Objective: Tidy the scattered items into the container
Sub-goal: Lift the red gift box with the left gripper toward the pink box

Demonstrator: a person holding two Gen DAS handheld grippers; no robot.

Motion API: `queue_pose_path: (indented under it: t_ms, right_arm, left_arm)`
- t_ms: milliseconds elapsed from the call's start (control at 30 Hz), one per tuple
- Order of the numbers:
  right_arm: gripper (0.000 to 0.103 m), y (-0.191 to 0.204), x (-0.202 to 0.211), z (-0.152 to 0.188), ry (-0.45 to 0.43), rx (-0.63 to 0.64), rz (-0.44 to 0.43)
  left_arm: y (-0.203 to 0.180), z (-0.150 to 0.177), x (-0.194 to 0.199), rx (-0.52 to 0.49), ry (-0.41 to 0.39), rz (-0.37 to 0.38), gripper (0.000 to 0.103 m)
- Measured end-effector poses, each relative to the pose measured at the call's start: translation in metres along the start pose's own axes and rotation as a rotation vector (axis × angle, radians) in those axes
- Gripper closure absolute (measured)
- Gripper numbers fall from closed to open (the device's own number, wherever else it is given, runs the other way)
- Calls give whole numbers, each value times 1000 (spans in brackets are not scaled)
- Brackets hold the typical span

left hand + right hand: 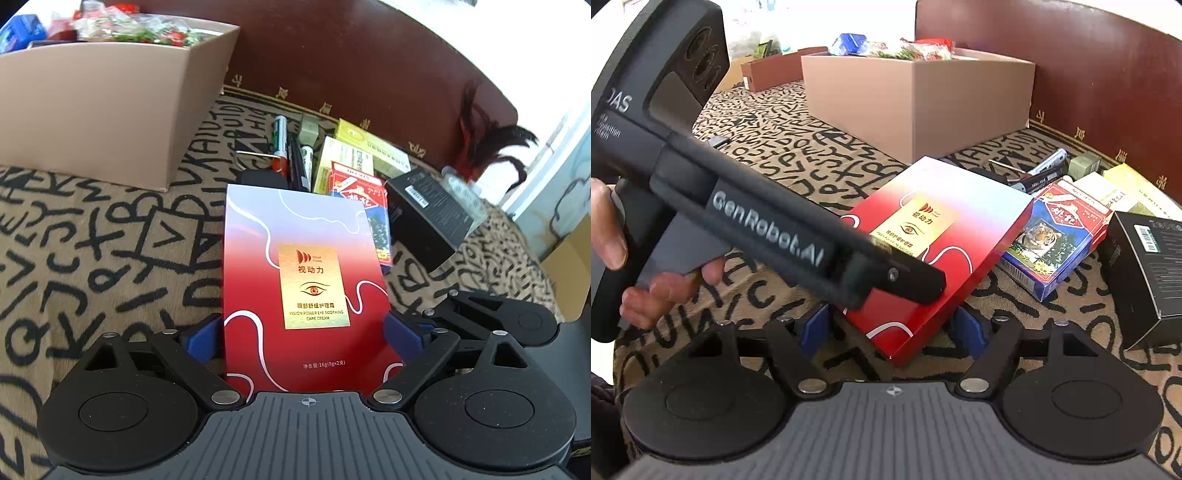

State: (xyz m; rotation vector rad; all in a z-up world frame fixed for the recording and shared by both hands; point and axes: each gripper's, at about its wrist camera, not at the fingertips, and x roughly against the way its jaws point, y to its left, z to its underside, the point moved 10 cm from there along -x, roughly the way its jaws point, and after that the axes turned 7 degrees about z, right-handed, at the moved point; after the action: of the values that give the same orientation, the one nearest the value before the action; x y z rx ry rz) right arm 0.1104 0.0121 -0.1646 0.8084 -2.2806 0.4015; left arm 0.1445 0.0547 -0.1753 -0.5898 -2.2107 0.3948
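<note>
Left wrist view: left gripper (303, 332) jaws clamped on red eye-cream box (303, 280). Right gripper (891, 328) jaws apart around box corner, not touching.

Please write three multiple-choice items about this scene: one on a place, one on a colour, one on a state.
1. The blue tiger-picture card pack lies: A in the tan box; B beside the red-and-white flat box; C in the right gripper.
2. The gripper pads are: A green; B blue; C yellow.
3. The left gripper is: A open; B shut on a pen; C shut on the flat box.
Answers: B, it lies right next to that box; B, blue pads flank the box; C, both pads press its edges.
</note>
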Motion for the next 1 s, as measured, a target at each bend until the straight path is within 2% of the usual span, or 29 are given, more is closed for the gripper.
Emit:
queue_pose_path:
  t_ms: [267, 400, 533, 633, 733, 1000]
  right_arm:
    - [27, 8, 29, -29, -95, 64, 37]
    - [27, 6, 39, -62, -164, 92, 35]
    - [27, 4, 43, -105, -241, 112, 36]
    - [27, 1, 39, -138, -287, 128, 44]
    - [27, -5, 30, -170, -316, 91, 18]
    - [27, -24, -12, -237, -337, 37, 17]
  left_arm:
    - [-16, -23, 40, -36, -106, -10, 7]
    - [-20, -54, 64, -55, -169, -12, 7]
    - [-21, -92, 90, -102, -245, -54, 6]
    - [-19, -121, 103, -135, -294, -88, 6]
    - [-9, -150, 111, -141, -324, -108, 6]
    - [34, -222, 102, -111, -334, -115, 5]
